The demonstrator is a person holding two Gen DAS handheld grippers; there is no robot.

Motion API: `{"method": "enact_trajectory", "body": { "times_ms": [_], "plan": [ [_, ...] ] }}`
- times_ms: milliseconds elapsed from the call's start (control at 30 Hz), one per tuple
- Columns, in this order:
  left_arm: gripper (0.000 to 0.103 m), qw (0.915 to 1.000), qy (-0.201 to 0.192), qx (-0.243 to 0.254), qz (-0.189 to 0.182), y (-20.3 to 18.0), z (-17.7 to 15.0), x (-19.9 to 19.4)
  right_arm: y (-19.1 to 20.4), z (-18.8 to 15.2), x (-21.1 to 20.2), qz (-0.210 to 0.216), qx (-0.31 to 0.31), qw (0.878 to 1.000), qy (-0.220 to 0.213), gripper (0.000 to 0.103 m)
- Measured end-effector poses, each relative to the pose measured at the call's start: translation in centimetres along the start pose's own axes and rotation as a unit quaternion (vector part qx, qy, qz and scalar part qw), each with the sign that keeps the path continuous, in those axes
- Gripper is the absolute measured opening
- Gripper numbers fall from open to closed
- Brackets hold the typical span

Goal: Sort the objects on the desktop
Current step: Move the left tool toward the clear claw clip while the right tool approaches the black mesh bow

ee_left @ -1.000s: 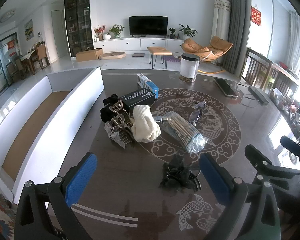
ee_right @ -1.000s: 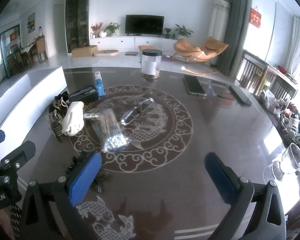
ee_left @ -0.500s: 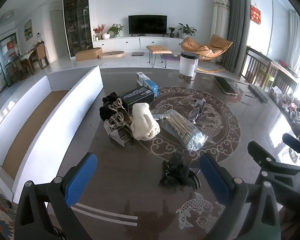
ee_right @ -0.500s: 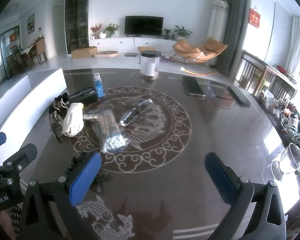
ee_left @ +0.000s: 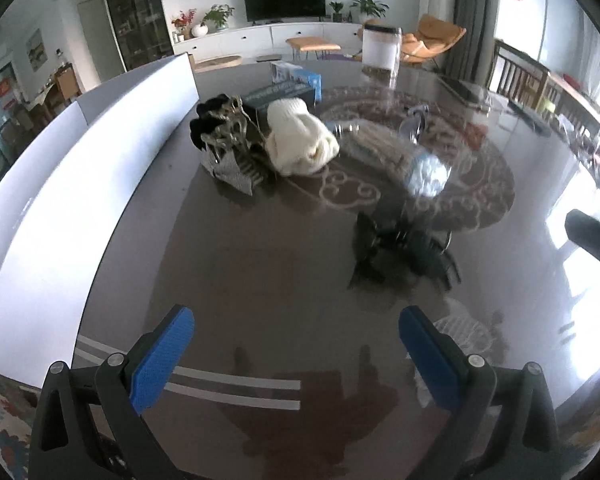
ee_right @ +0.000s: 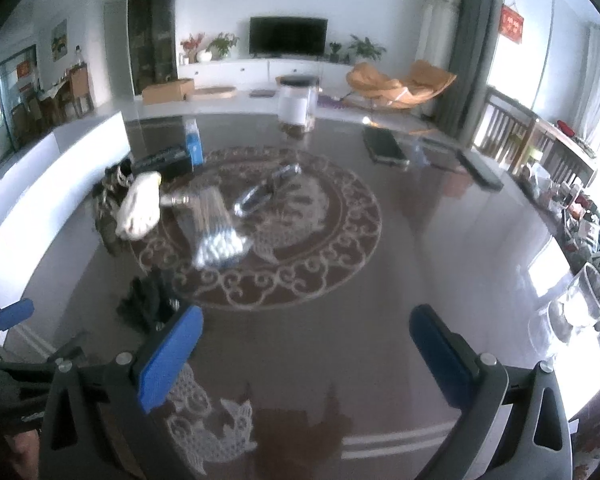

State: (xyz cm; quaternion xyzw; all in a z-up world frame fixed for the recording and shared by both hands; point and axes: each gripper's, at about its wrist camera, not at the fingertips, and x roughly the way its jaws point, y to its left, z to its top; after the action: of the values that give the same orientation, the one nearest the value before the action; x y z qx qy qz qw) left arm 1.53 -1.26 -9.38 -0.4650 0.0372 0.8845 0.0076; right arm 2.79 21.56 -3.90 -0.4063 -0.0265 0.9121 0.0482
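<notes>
Left gripper (ee_left: 296, 354): jaws spread wide, nothing between the blue pads (ee_left: 160, 360), hovering above bare dark table (ee_left: 260, 280). Right gripper (ee_right: 306, 354): likewise spread wide, holding nothing, touching nothing.

Black tangled item (ee_left: 400, 248) lies ahead of the left gripper, slightly right, apart from the pads; in the right wrist view it sits just beyond the left pad (ee_right: 152, 304).

Farther back, a cluster: cream knit bundle (ee_left: 300, 138), metallic clips (ee_left: 228, 148) touching its left side, black box (ee_left: 280, 94) behind, clear packet of sticks (ee_left: 400, 152) to its right.

White tray wall (ee_left: 100, 152) bounds the table's left edge. Open tabletop lies between the grippers and the cluster.
</notes>
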Motion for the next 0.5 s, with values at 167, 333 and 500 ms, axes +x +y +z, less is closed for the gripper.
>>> {"method": "enact_trajectory", "body": {
  "times_ms": [167,333,500],
  "plan": [
    [0.103,0.9997,0.02,0.004,-0.015,1.0,-1.0,1.0,1.1,-0.9,0.7,0.036,-0.002,0.999,0.014,0.103],
    [0.103,0.9989,0.037,0.01,-0.029,2.9,-1.7,1.9,4.1,-1.0,2.8,0.072,-0.022,0.996,0.048,0.103],
    [0.103,0.9972,0.058,-0.008,-0.046,5.8,-1.8,3.2,7.5,-0.2,5.5,0.125,-0.026,0.99,0.065,0.103]
  ]
}}
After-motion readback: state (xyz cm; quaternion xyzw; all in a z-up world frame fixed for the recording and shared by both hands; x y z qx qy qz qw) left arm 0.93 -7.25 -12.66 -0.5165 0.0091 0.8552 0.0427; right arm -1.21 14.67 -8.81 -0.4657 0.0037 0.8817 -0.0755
